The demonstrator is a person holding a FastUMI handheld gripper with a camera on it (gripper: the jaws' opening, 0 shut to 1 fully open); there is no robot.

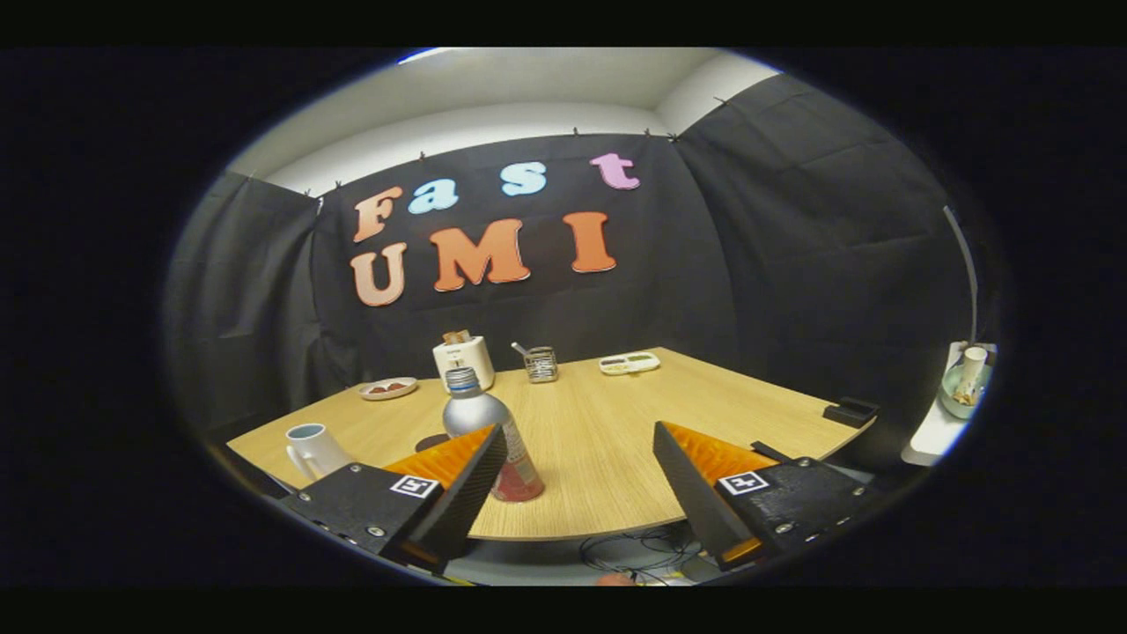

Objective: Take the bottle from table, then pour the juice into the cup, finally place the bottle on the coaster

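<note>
Objects on the pale wooden table (599, 440), left to right: one white ceramic mug (313, 449), one small plate (388, 387) with reddish pieces, one dark round coaster (431, 441) showing just left of the bottle, one silver metal bottle (489, 431) with a ridged cap and a red band at its base, one white toaster (464, 357). That bottle stands upright, long axis vertical, cap up, just ahead of the left finger. Gripper (577, 475) fingers spread wide apart, holding nothing.
</note>
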